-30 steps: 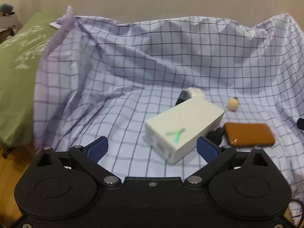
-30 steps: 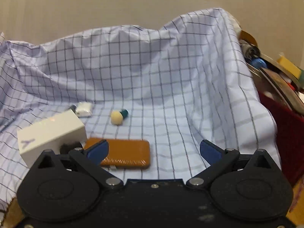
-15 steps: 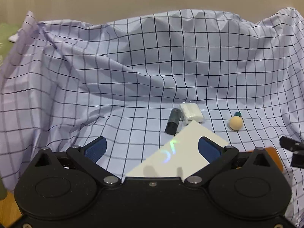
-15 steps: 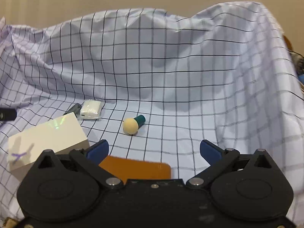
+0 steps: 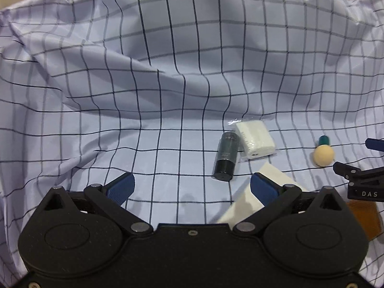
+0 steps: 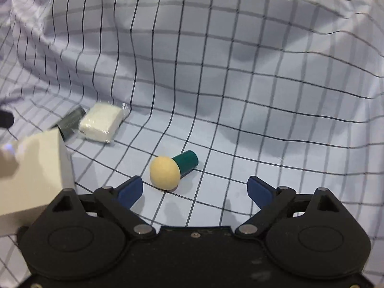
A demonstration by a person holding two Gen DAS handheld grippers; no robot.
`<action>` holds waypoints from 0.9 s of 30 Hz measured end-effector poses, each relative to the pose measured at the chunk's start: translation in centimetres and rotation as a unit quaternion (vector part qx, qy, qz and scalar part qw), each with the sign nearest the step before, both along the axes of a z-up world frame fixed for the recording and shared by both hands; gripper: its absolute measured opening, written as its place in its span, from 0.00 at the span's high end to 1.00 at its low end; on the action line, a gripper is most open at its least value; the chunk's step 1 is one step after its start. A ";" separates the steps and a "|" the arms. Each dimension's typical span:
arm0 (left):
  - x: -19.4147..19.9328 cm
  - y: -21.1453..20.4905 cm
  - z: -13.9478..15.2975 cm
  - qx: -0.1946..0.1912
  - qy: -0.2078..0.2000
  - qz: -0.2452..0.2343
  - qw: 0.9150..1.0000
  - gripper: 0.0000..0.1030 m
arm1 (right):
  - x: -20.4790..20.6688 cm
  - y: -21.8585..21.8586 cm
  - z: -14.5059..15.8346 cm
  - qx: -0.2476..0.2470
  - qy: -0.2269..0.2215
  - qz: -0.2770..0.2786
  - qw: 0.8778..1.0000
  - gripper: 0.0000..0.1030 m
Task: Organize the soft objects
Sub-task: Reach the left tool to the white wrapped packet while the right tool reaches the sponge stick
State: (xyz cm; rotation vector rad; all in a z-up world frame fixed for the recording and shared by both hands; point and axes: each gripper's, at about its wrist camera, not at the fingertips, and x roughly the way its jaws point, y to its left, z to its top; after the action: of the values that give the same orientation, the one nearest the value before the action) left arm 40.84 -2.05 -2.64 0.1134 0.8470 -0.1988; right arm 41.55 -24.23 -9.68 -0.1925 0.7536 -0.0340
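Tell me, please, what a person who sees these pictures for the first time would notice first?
The checked cloth fills both views and lies in deep folds. On it, in front of the right gripper, whose jaws are closing with nothing between them yet, lies a cream sponge ball on a green handle. To its left, a wrapped white pad lies next to a dark cylinder, and a white box lies nearer the camera.

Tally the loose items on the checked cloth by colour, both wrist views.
White: 2, the box and the wrapped pack
Dark grey: 1, the cylinder
Cream with green handle: 1, the sponge puff
Orange-brown: 1, the flat case
Total: 5
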 end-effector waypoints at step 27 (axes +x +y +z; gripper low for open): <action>7.8 -2.1 -4.6 0.071 0.111 -0.030 0.991 0.02 | 3.6 0.5 -2.3 -0.014 0.025 0.038 0.999 0.14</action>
State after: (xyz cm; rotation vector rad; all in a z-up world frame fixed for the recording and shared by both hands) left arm 48.64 -4.14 -7.27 0.2545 1.0808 -0.2098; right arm 45.12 -23.74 -12.01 -0.2487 0.7945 0.0337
